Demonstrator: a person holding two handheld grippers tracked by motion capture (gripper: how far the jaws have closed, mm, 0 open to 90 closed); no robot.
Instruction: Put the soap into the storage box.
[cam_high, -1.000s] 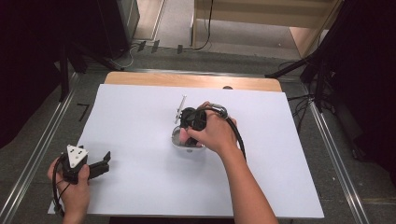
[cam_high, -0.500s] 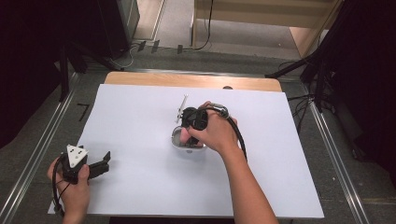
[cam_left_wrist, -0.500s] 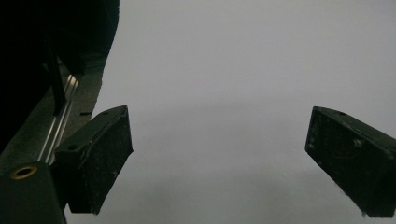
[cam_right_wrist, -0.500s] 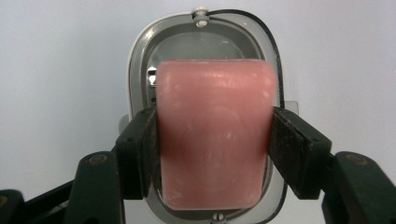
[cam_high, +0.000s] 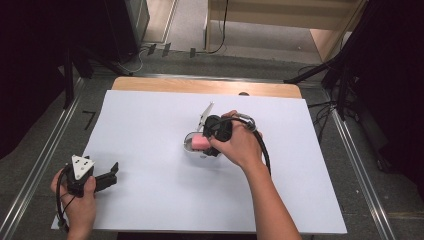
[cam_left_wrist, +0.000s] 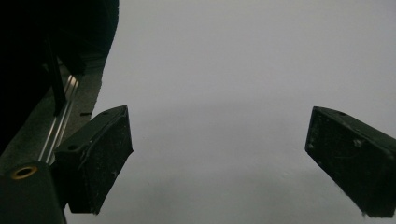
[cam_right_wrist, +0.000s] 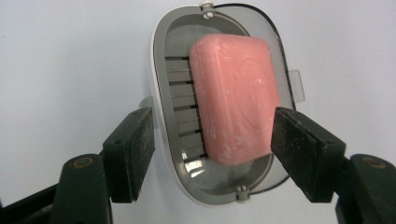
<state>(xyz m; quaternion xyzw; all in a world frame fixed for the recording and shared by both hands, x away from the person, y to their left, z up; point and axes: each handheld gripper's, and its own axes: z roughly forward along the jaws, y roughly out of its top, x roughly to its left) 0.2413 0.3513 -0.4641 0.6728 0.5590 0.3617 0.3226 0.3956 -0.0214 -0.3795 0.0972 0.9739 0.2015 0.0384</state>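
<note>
Pink soap, one bar, lies in one dish; right tool just parted, left tool apart

Open worktop, one cluster mid-table

We see bare white worktop all around; only the soap dish with its pink soap and raised lid blocks the middle, beside our right hand.
</note>
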